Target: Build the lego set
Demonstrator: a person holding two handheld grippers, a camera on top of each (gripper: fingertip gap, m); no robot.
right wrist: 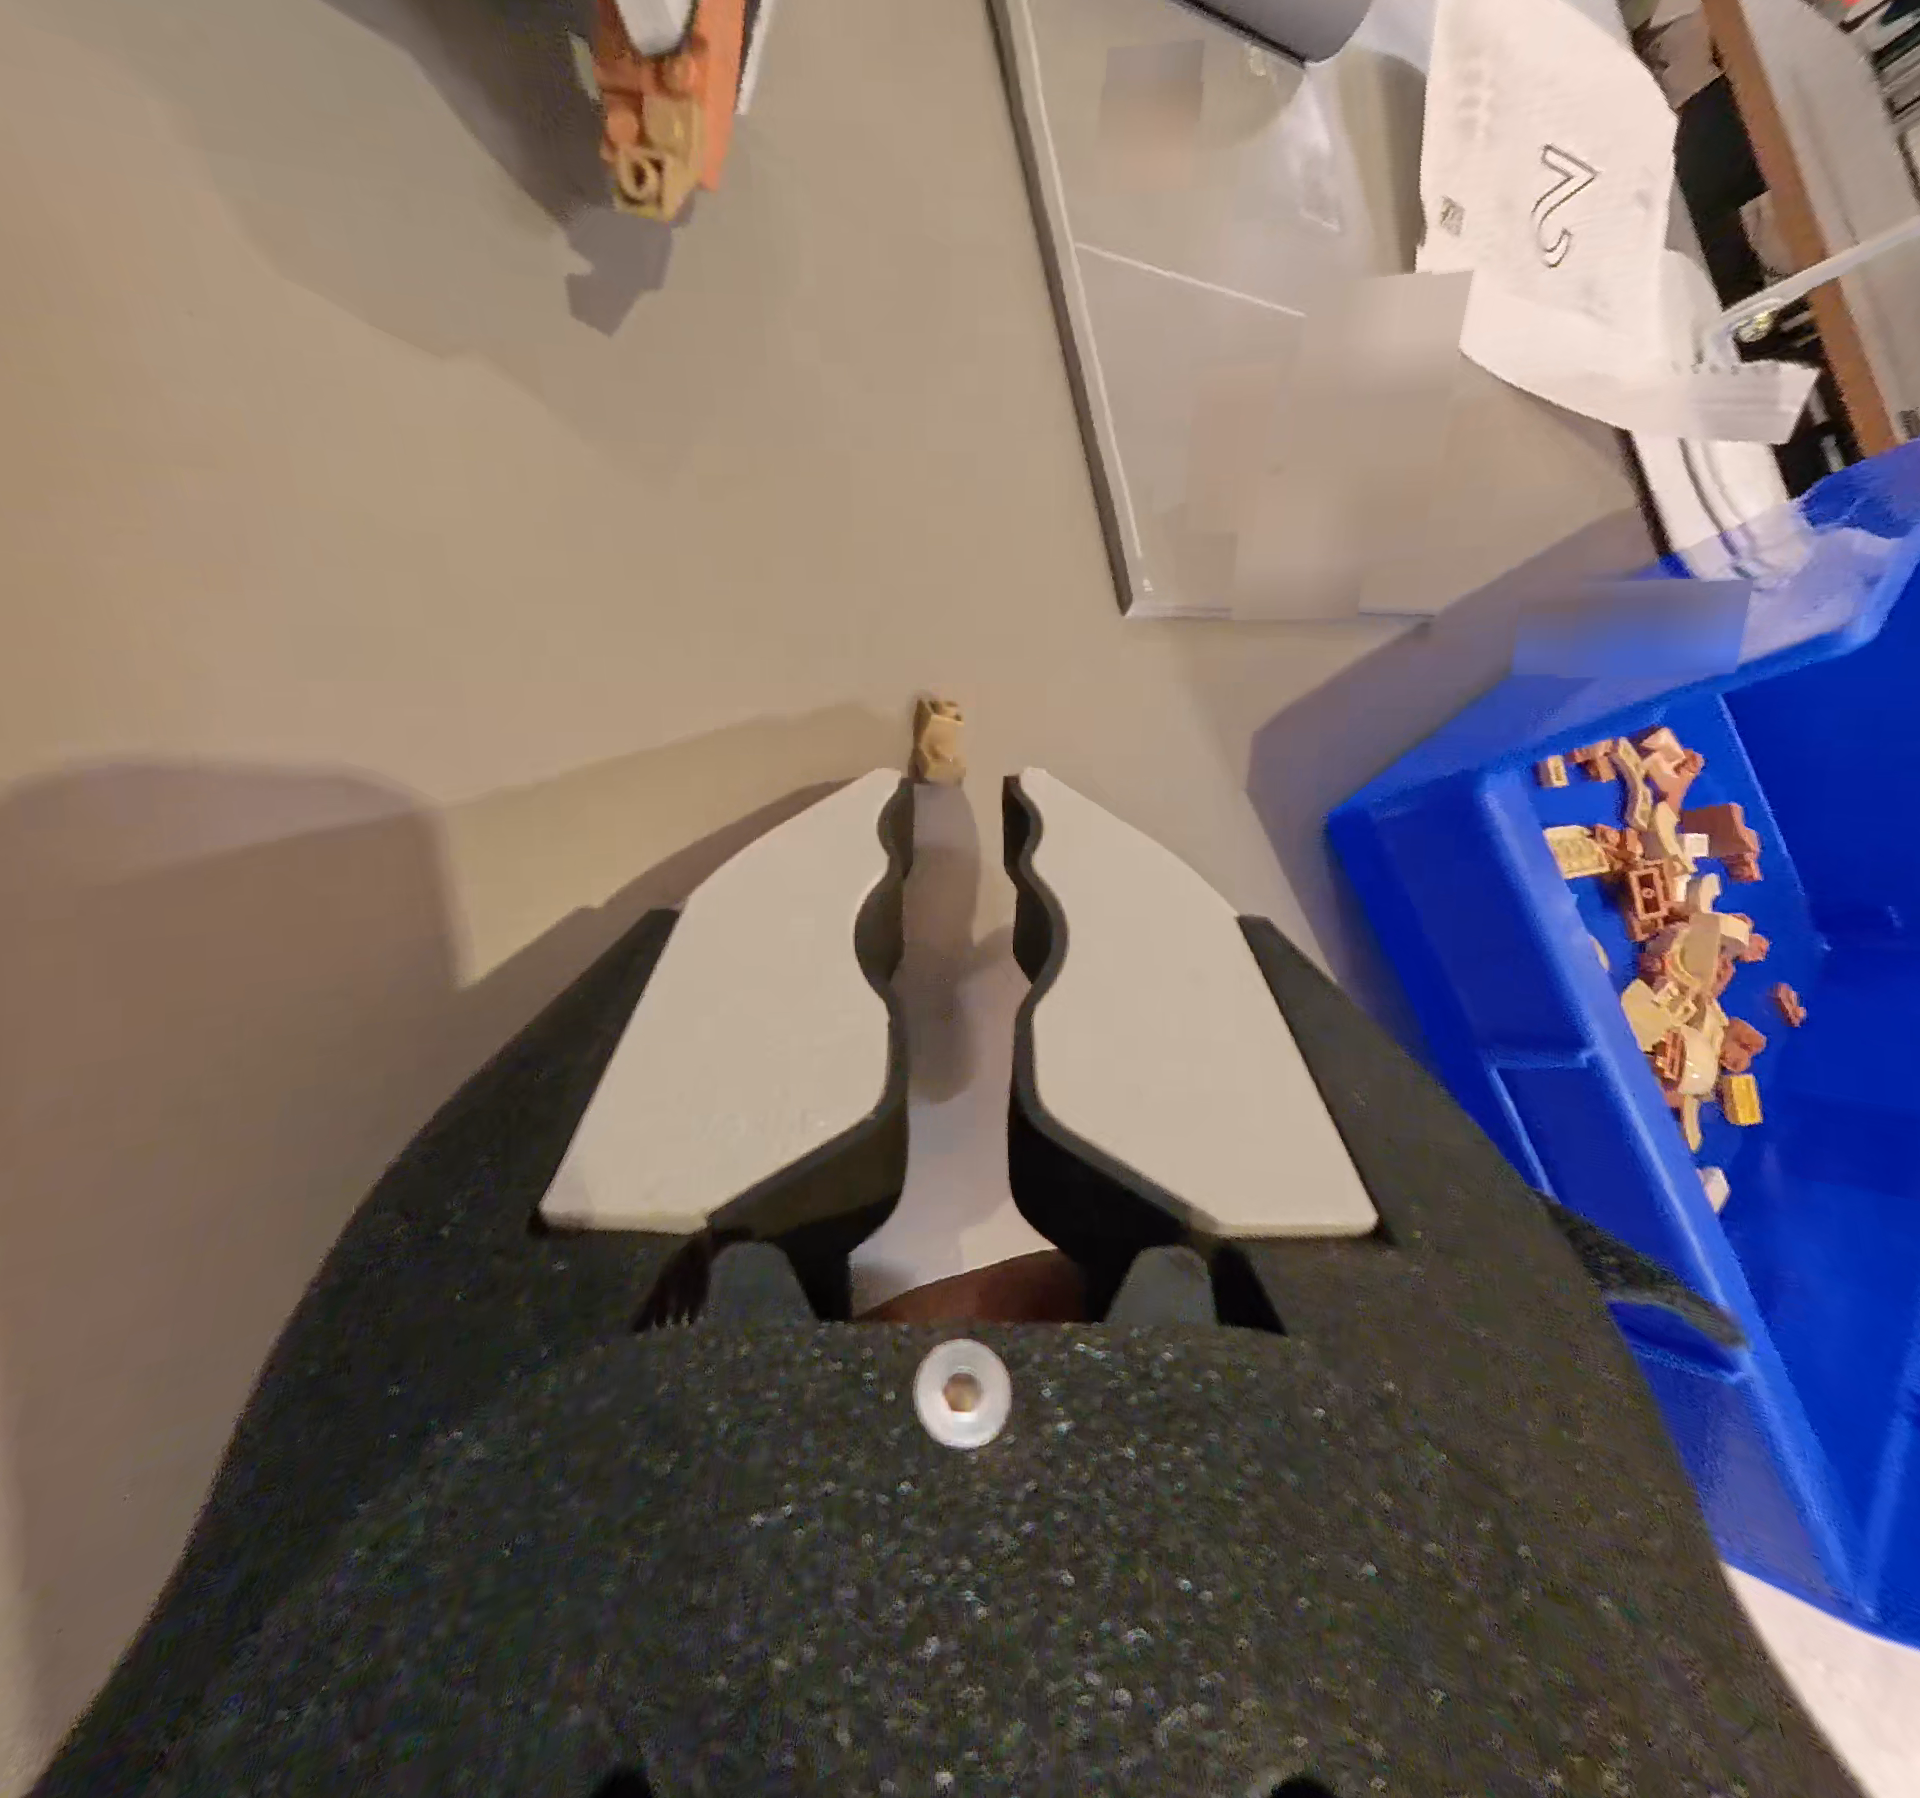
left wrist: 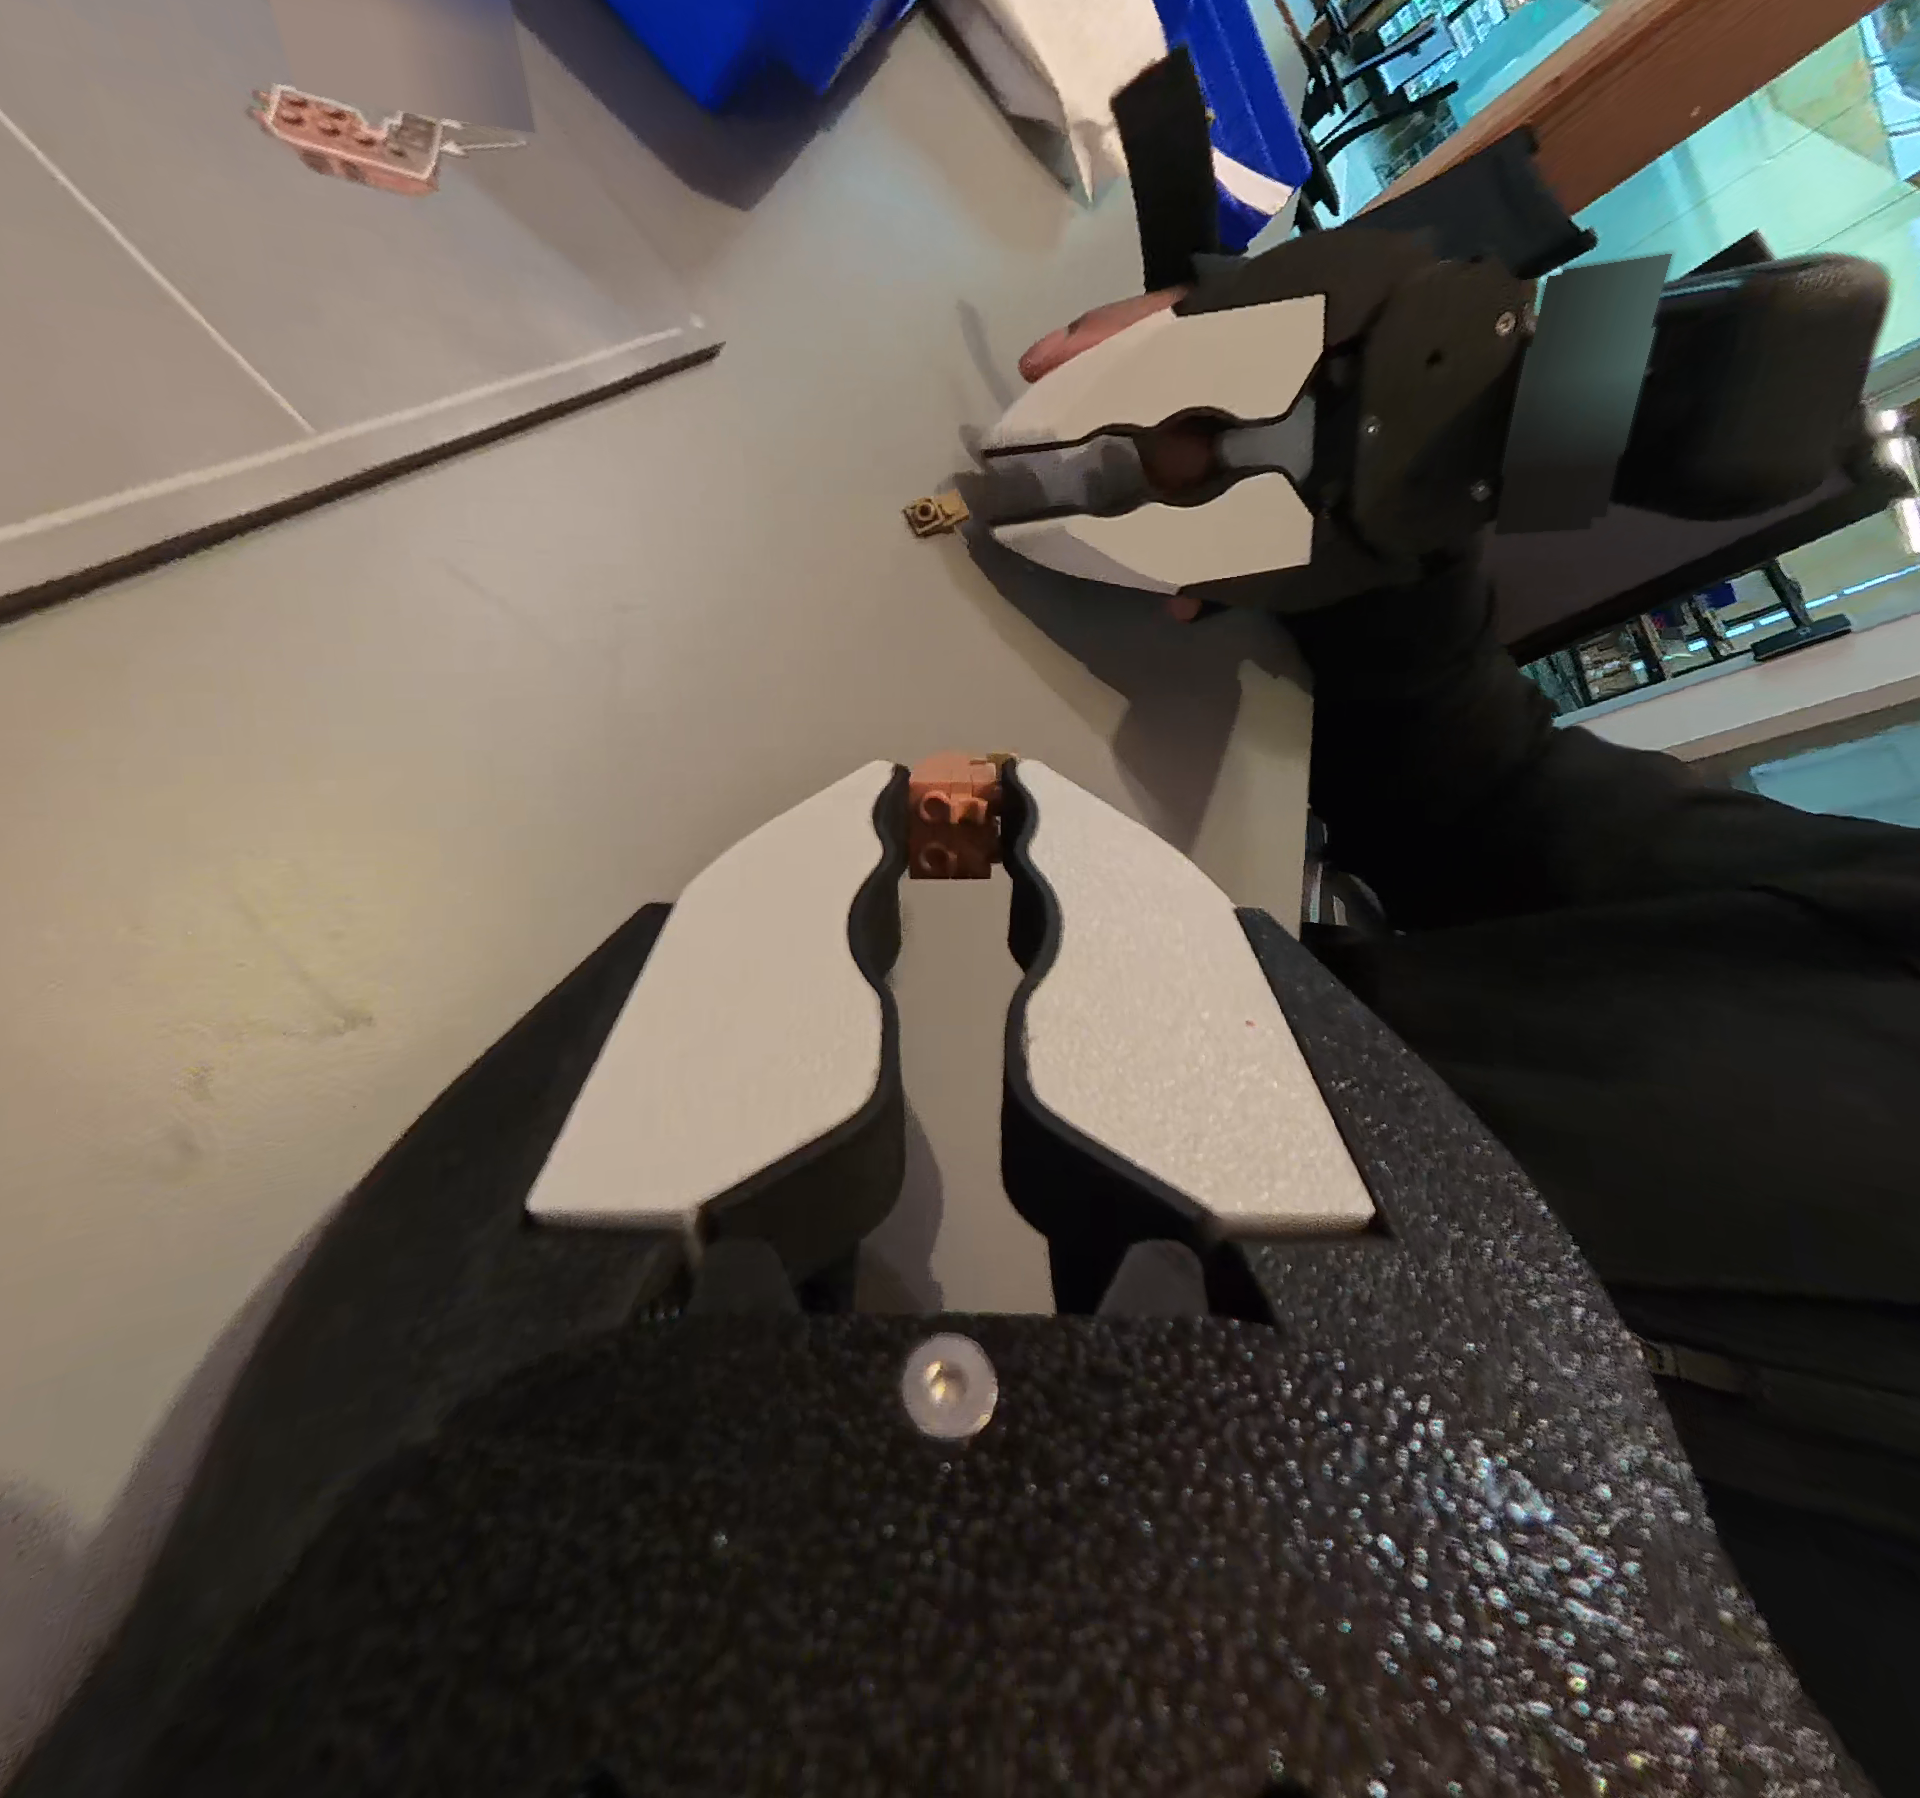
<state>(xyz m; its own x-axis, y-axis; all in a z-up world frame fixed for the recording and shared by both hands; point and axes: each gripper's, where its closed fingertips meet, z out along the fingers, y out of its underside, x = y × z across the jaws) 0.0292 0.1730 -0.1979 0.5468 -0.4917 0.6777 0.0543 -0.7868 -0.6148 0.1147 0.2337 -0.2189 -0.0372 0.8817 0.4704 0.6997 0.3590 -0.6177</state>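
Left claw: the left claw [left wrist: 954, 792] is clamped on a small brown brick assembly [left wrist: 951, 829], both inner pads pressed against its sides; a tan piece shows at the assembly's far end in the right wrist view [right wrist: 649, 159].
Right claw: the right claw [right wrist: 956, 787] stands with its tips parted, a gap showing between them and nothing pressed by the pads.
Tan brick: a small tan brick [right wrist: 937, 742] lies on the table [right wrist: 416, 553] just beyond the right claw's tips, closer to the left fingertip [right wrist: 883, 792]; whether that tip touches it cannot be told. In the left wrist view the same brick [left wrist: 932, 514] sits just off the tips of the right claw.
Hand: a person's hand [left wrist: 1081, 335] in a dark sleeve grips the right claw's body.
Blue bin: a blue bin [right wrist: 1455, 969] stands to the right of the right claw, with a heap of loose brown and tan bricks [right wrist: 1673, 927] inside.
Booklet: a grey instruction booklet [right wrist: 1174, 346] lies flat beyond the tan brick, toward the table's far side.
Paper bag: a crumpled white paper bag [right wrist: 1558, 190] lies past the booklet, beside the bin.
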